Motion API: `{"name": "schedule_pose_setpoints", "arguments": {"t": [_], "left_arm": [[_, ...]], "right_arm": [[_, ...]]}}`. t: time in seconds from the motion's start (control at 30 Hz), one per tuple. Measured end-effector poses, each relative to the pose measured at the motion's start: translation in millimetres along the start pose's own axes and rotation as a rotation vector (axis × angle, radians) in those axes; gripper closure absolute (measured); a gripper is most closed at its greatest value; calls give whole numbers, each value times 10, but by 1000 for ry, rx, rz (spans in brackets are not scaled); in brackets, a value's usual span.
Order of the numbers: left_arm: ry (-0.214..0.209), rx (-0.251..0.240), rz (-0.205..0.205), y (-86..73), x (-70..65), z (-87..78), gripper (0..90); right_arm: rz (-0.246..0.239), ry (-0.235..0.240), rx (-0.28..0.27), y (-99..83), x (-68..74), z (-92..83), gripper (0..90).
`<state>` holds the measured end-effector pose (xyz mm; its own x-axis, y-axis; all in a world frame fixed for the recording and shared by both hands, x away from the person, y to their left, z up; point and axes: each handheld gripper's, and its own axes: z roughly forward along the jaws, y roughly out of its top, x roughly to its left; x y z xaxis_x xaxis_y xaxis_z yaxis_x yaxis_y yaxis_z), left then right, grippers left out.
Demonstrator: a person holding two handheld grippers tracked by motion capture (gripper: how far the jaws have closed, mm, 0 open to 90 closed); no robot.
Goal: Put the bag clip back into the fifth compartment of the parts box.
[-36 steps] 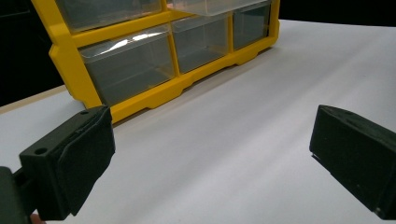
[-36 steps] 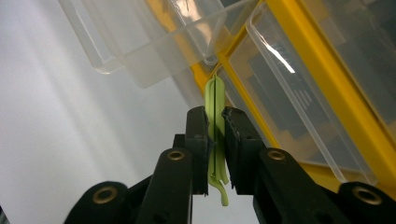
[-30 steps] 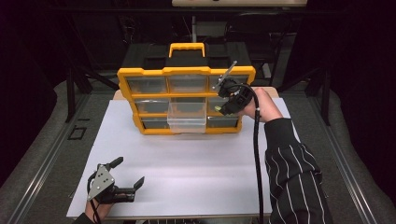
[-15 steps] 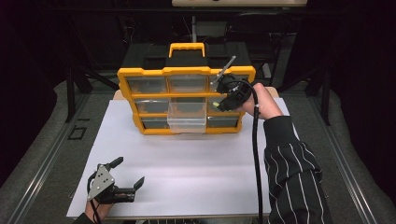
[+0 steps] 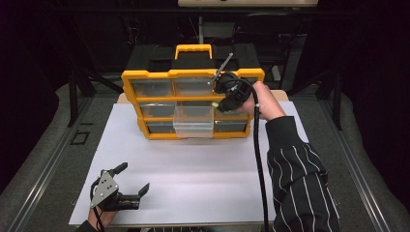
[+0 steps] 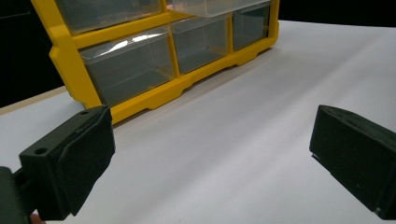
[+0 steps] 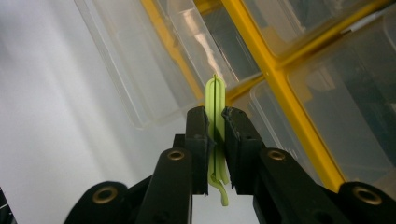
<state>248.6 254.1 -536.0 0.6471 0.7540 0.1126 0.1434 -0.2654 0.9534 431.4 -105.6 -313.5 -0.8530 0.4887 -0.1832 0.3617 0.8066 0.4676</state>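
A big flat white sheet (image 5: pixel 203 174) covers the table, with lots of bare room in front of the yellow plastic box (image 5: pixel 192 104) of see-through drawers, where one clear drawer (image 5: pixel 194 121) sticks out. The right gripper (image 5: pixel 216 104) is up by the box's right side, squeezing a thin light-green clip (image 7: pixel 215 121) between its pads. The left gripper (image 5: pixel 133 180) rests low near the sheet's front edge, jaws wide apart and holding nothing.

A dark lab: black-curtained bench (image 5: pixel 58 159), white sheet (image 5: pixel 203 169), yellow parts organizer (image 5: pixel 145 77).
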Motion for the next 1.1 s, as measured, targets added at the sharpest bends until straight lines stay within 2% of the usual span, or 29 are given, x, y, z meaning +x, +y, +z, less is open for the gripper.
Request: {"name": "schedule_pose_setpoints", "arguments": {"t": [0.77, 1.1], "left_arm": [[-4, 0, 3, 1, -5, -2, 3], [-7, 0, 1, 1, -8, 1, 2]], "right_arm": [[-72, 38, -13, 365, 229, 199, 802], [-92, 50, 3, 460, 302, 327, 801]]}}
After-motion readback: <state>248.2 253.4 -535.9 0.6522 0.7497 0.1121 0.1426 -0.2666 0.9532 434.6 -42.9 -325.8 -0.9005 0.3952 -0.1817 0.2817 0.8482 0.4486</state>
